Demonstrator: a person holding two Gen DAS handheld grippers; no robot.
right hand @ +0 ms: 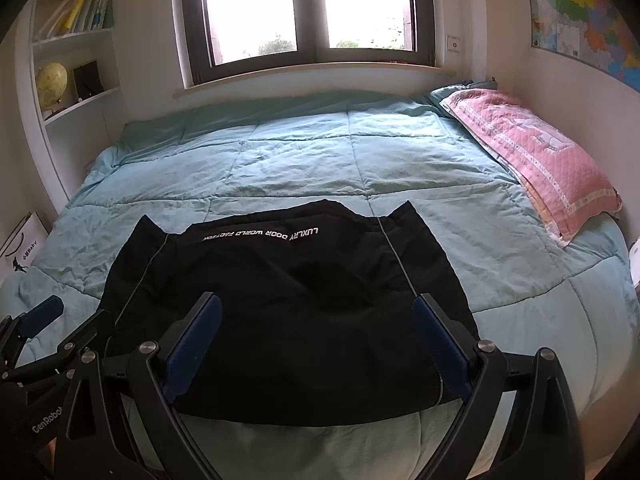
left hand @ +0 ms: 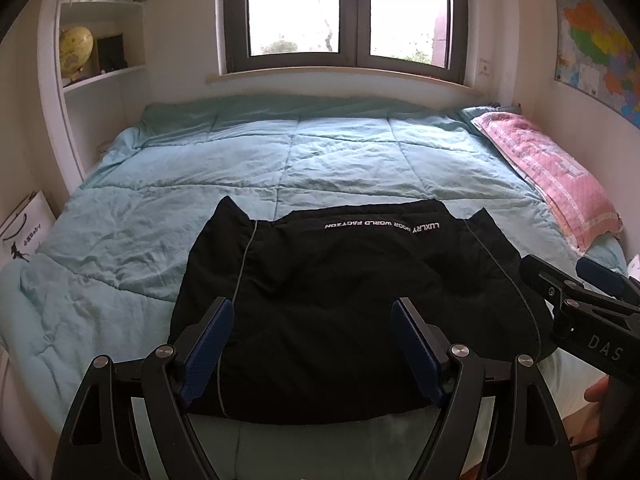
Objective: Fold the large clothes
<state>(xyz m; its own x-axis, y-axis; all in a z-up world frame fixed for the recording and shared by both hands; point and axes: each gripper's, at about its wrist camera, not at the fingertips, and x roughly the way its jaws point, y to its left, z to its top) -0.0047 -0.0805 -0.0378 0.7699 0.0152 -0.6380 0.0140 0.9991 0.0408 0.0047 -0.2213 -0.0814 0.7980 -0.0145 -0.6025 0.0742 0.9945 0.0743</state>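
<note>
We find the black nylon jacket with white lettering (left hand: 352, 304) lying flat on the pale teal quilted bedcover (left hand: 240, 160), at the cover's near edge, well apart from the pink quilted pillow (left hand: 548, 176) at its far right. The garment appears already folded into a broad block, with the lettering at its far edge and two peaks standing up at the far corners.

The left gripper (left hand: 312, 312) hovers above the near part of the jacket, jaws spread wide and holding nothing. The right gripper (right hand: 316, 308) does likewise.

In our judgement the next fold needs both near corners taken together. We recommend each gripper take all layers at the hem and lift evenly, so the slippery cloth does not slide. Whether the inner layers lie smooth cannot be determined.
</note>
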